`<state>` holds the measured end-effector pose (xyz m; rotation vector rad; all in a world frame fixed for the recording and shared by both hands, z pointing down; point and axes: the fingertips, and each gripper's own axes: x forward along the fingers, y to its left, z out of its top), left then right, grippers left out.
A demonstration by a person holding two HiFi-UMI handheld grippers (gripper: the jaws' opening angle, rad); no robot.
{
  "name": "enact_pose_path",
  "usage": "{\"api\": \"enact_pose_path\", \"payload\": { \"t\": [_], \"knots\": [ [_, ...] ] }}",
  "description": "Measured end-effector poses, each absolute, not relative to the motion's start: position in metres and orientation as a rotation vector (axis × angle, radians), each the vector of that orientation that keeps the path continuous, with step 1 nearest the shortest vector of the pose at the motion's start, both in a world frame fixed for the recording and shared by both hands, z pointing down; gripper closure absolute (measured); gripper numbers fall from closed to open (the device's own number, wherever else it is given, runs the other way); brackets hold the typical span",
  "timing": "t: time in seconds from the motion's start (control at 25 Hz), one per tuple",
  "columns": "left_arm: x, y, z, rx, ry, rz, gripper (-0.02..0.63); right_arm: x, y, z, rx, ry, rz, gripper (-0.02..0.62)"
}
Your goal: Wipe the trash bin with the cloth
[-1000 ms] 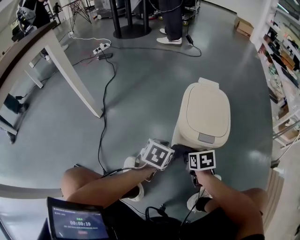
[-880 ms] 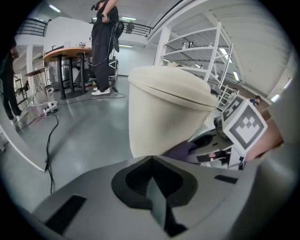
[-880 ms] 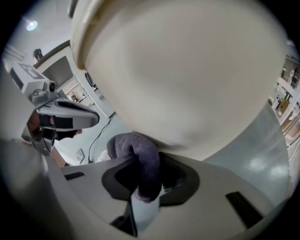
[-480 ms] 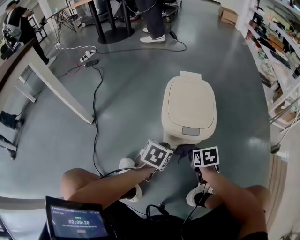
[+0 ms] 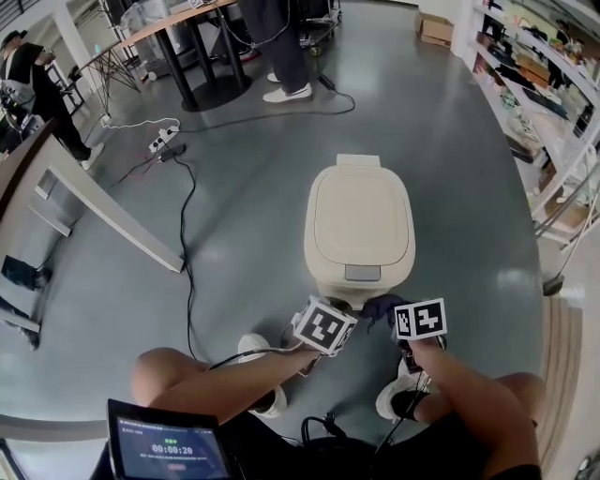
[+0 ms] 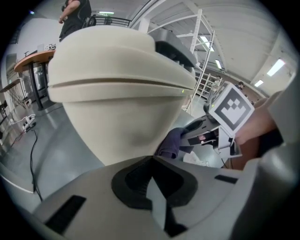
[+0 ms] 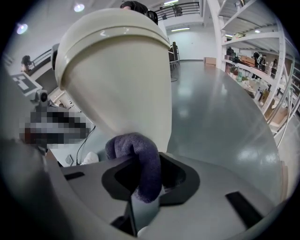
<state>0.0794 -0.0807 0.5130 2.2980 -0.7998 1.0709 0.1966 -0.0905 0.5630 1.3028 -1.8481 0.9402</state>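
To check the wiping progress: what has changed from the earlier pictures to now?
The right gripper, its jaws shut on the cloth, has slid along the lower front of the trash bin toward the person's right; the left gripper, shut and empty, moved the same way beside it. Unchanged: the cloth stays in the right jaws, and the bin's lid stays closed.

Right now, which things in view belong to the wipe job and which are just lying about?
Job: trash bin; cloth, clamped in the right hand-held gripper at the bin's front.
Lying about: power strip, floor cable, cardboard box, shelves, table.
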Motion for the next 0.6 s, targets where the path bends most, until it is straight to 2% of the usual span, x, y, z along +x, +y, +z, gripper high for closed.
{"api": "enact_pose_path", "payload": {
  "t": [0.32, 0.6],
  "knots": [
    [0.061, -0.075, 0.53, 2.29, -0.809, 1.13, 0.609, 0.176, -0.064, 0.587, 1.172, -1.817, 0.865, 0.506],
    [0.021, -0.081, 0.541, 2.196, -0.89, 1.094, 0.609, 0.121, -0.065, 0.614, 1.008, -1.878, 0.823, 0.506]
  ]
}}
